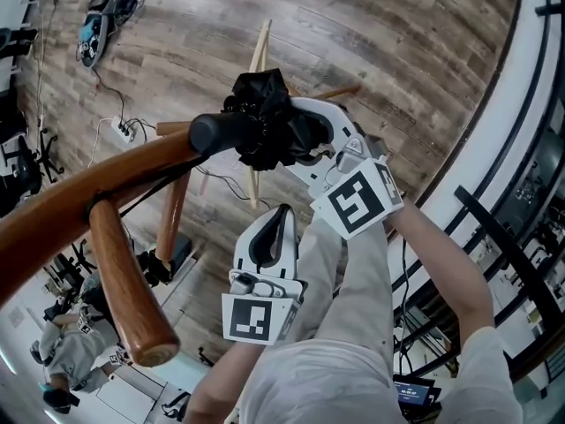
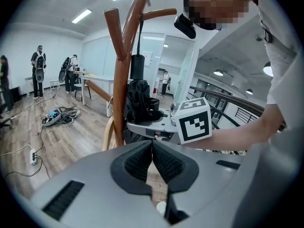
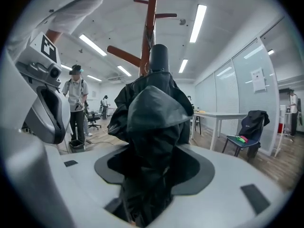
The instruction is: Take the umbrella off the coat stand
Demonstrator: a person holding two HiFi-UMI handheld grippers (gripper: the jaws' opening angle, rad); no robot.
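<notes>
A black folded umbrella (image 1: 265,117) hangs on the brown wooden coat stand (image 1: 115,184), its black handle (image 1: 216,133) pointing left. My right gripper (image 1: 291,132) reaches in from the right, shut on the umbrella's bunched fabric. In the right gripper view the umbrella (image 3: 154,113) fills the whole gap between the jaws of the right gripper (image 3: 152,170), with the coat stand (image 3: 149,23) rising behind it. My left gripper (image 1: 281,215) hovers below, apart from the umbrella, shut with nothing in it. Its view shows the left gripper (image 2: 153,148) with pads together, the umbrella (image 2: 138,99) ahead.
A power strip and cables (image 1: 124,131) lie on the wood floor, with gear (image 1: 101,16) at the far left. A black railing (image 1: 494,228) runs along the right. People (image 2: 39,70) stand by a table (image 2: 95,82) in the background; a chair (image 3: 249,127) stands right.
</notes>
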